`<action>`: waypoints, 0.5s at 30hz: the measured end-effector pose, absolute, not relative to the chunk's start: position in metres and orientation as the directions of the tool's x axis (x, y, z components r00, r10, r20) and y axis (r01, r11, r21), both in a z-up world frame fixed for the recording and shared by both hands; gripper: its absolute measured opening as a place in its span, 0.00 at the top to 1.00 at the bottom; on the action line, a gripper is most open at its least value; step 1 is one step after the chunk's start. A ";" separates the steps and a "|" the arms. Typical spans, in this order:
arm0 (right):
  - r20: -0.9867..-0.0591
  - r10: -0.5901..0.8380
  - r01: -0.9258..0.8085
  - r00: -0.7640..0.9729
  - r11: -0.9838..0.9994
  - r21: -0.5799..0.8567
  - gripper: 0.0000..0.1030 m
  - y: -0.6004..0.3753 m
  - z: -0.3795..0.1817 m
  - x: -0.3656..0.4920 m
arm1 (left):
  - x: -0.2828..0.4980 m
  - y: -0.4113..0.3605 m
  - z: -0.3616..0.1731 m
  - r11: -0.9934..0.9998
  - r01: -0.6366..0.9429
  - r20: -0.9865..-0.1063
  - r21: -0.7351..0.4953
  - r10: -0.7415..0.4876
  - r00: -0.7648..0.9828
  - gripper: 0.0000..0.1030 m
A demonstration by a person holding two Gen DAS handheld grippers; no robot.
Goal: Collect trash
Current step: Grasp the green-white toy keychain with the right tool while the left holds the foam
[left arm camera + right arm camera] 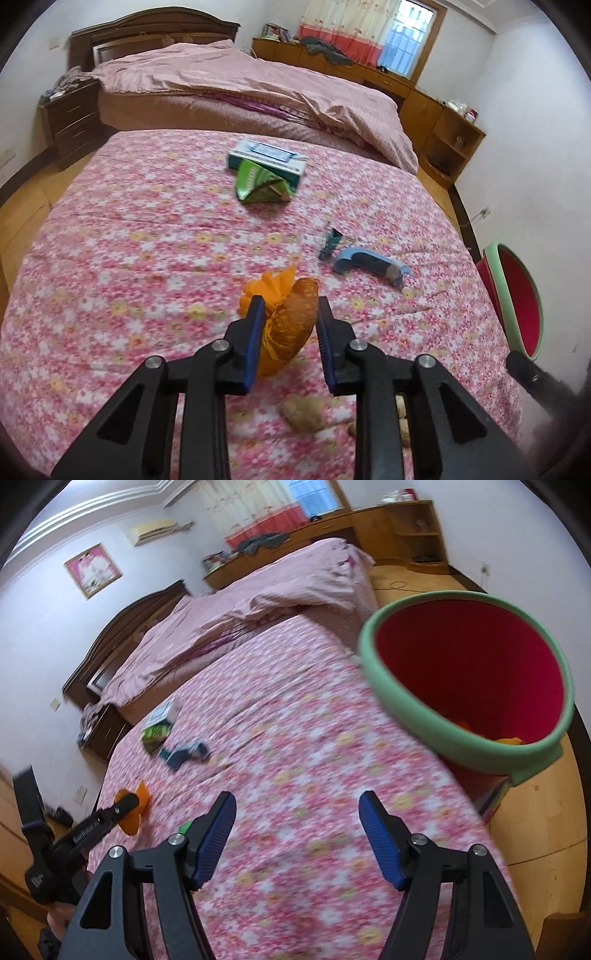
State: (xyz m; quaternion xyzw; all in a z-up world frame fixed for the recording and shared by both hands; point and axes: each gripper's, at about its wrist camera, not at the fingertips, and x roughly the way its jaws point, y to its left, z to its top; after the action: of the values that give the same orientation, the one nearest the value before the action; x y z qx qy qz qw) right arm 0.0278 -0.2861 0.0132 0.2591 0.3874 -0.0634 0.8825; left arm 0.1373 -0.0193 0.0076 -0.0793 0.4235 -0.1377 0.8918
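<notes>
An orange mesh bag (284,325) lies on the pink flowered bedspread (147,236). My left gripper (289,301) is shut on it, one blue pad against each side. The right wrist view shows the same gripper (127,806) at the far left, on the orange mesh bag (142,794). My right gripper (297,797) stands open above the bedspread (295,738), with nothing between its fingers. A red bin with a green rim (406,709) stands just off the bed's right edge, with something orange at its bottom. A green snack packet (258,182), a small teal wrapper (328,243) and brown scraps (303,413) also lie on the bed.
A tissue box (267,155) sits behind the green packet. A blue handled tool (369,264) lies right of the teal wrapper. A rumpled pink quilt (258,88) covers the far half of the bed. The red bin (517,291) is at the right edge, on a wooden floor (535,812).
</notes>
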 end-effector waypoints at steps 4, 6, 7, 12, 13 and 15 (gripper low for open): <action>-0.722 0.130 0.248 0.679 0.886 0.392 0.30 -0.261 0.013 0.038 | 0.130 -0.004 0.012 0.951 0.156 -0.724 -0.268 -0.305 0.619 0.74; -0.728 0.151 0.216 0.669 0.897 0.385 0.30 -0.247 0.011 0.045 | 0.128 0.004 0.012 0.951 0.143 -0.722 -0.274 -0.302 0.623 0.74; -0.732 0.159 0.203 0.662 0.902 0.380 0.30 -0.241 0.010 0.048 | 0.125 0.007 0.012 0.951 0.139 -0.722 -0.275 -0.300 0.624 0.74; -0.761 0.178 0.152 0.624 0.928 0.341 0.30 -0.214 0.001 0.066 | 0.121 0.023 0.009 0.951 0.115 -0.722 -0.287 -0.294 0.627 0.74; -0.770 0.177 0.144 0.613 0.933 0.329 0.30 -0.209 -0.001 0.069 | 0.120 0.025 0.008 0.951 0.112 -0.722 -0.290 -0.294 0.626 0.75; -0.788 0.176 0.125 0.590 0.944 0.305 0.30 -0.199 -0.005 0.076 | 0.120 0.029 0.007 0.948 0.106 -0.723 -0.300 -0.298 0.623 0.77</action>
State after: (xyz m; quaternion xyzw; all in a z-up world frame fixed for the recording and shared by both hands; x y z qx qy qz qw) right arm 0.0756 -0.1992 -0.0053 0.1665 0.4525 0.0144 0.8760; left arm 0.1199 0.0287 0.0068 -0.1146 0.4193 -0.1132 0.8935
